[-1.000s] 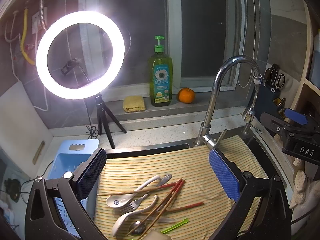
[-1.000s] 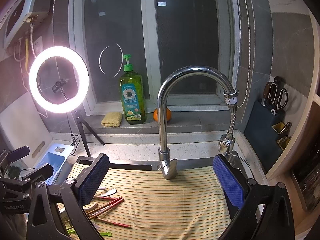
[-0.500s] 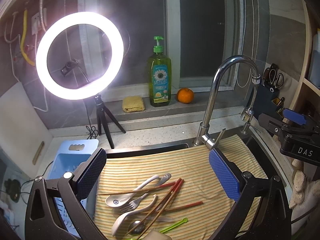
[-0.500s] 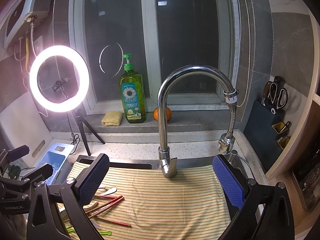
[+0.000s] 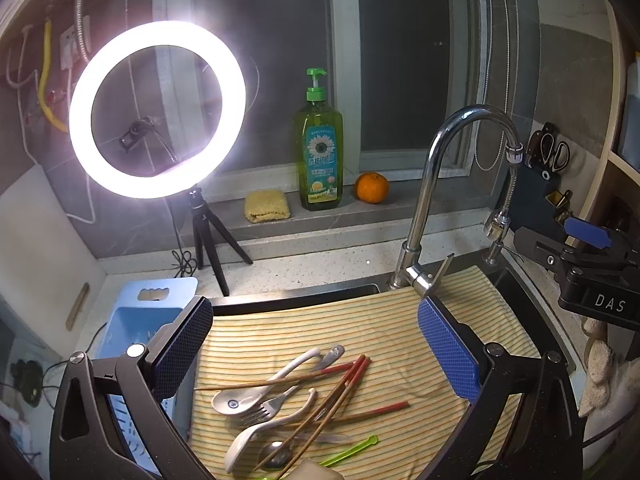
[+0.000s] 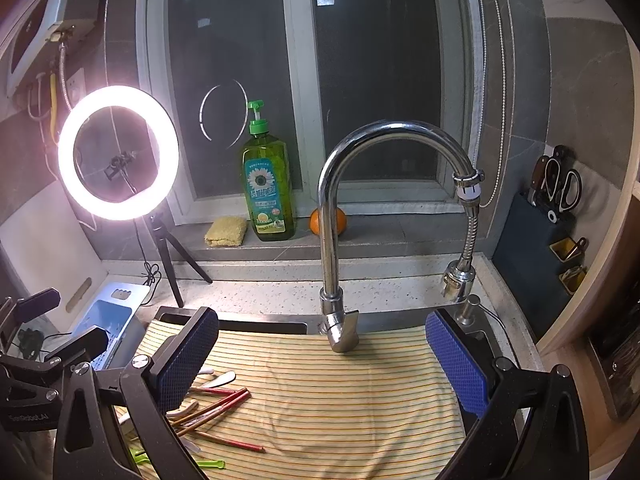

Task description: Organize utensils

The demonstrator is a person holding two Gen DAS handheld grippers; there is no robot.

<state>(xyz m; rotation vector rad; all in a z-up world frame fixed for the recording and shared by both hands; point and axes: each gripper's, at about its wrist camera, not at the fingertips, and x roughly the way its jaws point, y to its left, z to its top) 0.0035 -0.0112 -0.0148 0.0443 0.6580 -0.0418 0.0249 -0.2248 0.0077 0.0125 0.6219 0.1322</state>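
A pile of utensils lies on a yellow striped cloth (image 5: 384, 328) over the sink: white ceramic spoons (image 5: 260, 392), a metal fork (image 5: 264, 410), red-tipped chopsticks (image 5: 340, 384), a metal spoon (image 5: 276, 454) and a green plastic pick (image 5: 352, 450). My left gripper (image 5: 316, 344) is open and empty, held above the pile. My right gripper (image 6: 324, 364) is open and empty over the bare cloth (image 6: 340, 400); the chopsticks (image 6: 216, 404) lie at its lower left. A blue slotted basket (image 5: 132, 320) stands left of the sink.
A chrome faucet (image 6: 336, 240) rises behind the cloth with a hose sprayer (image 6: 460, 276) to its right. A lit ring light on a tripod (image 5: 156, 112), a green soap bottle (image 5: 318, 148), a sponge (image 5: 266, 206) and an orange (image 5: 372, 188) stand at the back. A knife block (image 6: 536, 240) stands right.
The left gripper's view has shifted slightly, with the faucet a little further left in it. The utensils have not moved and both grippers stay open.
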